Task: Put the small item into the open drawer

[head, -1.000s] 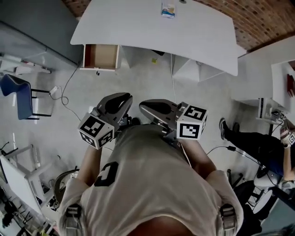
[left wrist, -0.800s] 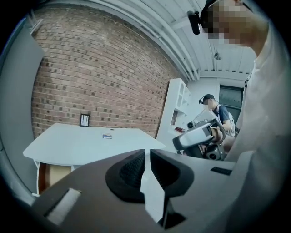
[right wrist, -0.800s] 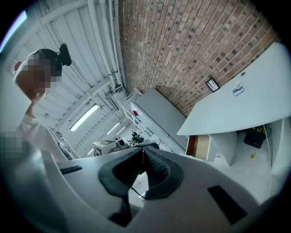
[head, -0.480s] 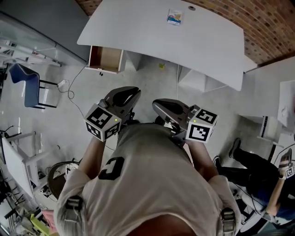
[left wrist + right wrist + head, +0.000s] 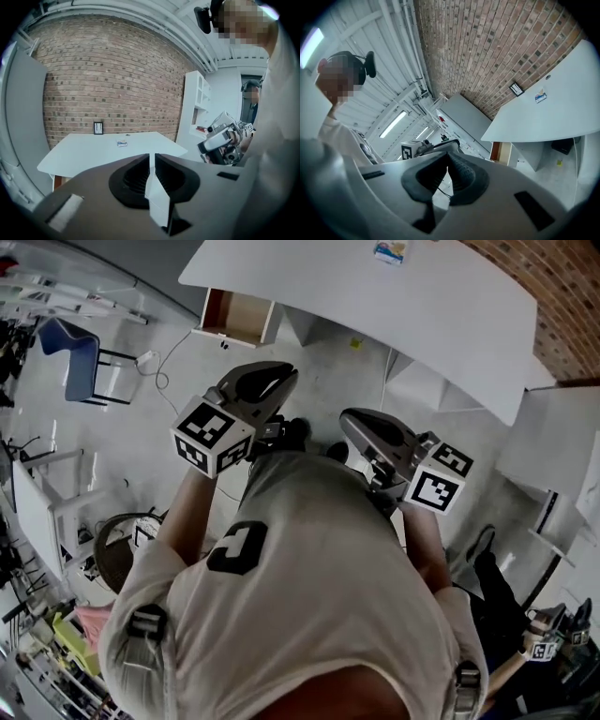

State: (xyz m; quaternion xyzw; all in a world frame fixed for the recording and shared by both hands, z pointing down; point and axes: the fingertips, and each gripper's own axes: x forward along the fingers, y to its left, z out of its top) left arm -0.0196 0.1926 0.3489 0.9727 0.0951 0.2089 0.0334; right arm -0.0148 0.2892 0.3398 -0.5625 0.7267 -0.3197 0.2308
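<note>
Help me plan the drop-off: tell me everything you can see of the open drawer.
The open drawer hangs under the left end of the white table, pulled well out from beneath the tabletop. It is a shallow box, white outside, with a wood-brown bottom and a redder inner side wall. It looks empty. In the right gripper view its brown inside shows just below the tabletop's edge. Nothing but the table appears to touch it, and neither gripper is near it.
</note>
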